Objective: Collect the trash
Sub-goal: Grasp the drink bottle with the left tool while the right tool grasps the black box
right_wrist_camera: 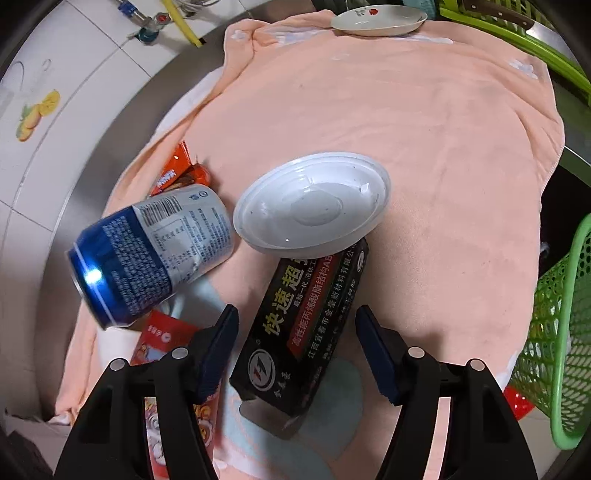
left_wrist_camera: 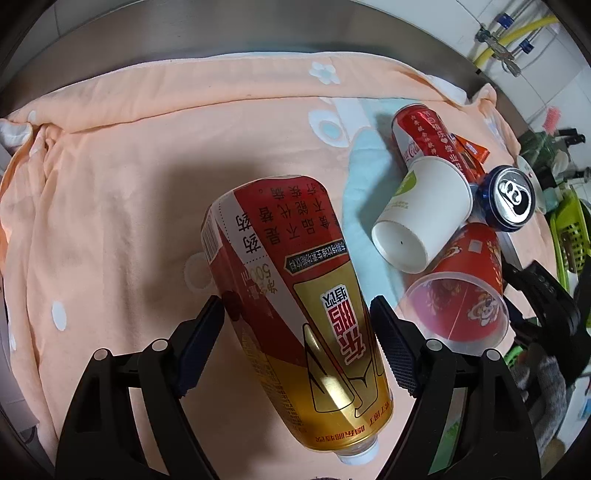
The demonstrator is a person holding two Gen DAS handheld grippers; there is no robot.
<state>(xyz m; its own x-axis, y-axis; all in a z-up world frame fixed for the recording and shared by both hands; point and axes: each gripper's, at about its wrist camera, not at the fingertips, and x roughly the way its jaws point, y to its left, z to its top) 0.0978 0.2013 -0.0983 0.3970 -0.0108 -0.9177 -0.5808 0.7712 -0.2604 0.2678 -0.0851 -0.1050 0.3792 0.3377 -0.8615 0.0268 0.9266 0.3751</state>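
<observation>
A red and gold drink bottle [left_wrist_camera: 295,280] lies lengthwise between the fingers of my left gripper [left_wrist_camera: 295,302], cap end toward the camera. Both pads press on its sides, so that gripper is shut on it above the peach cloth [left_wrist_camera: 129,166]. In the right wrist view a black carton with Chinese print [right_wrist_camera: 306,325] lies on the cloth between the fingers of my right gripper [right_wrist_camera: 297,310]. A gap shows beside the left finger, so this gripper is open around the carton. An upturned white plastic bowl [right_wrist_camera: 314,206] rests on the carton's far end.
To the right of the bottle lie a red cola can [left_wrist_camera: 417,136], a white paper cup [left_wrist_camera: 421,218], a blue can [left_wrist_camera: 511,199], a red clear cup [left_wrist_camera: 461,295] and an orange wrapper [left_wrist_camera: 472,151]. A green mesh basket [right_wrist_camera: 565,332] stands at the right, a plate [right_wrist_camera: 376,18] at the cloth's far edge.
</observation>
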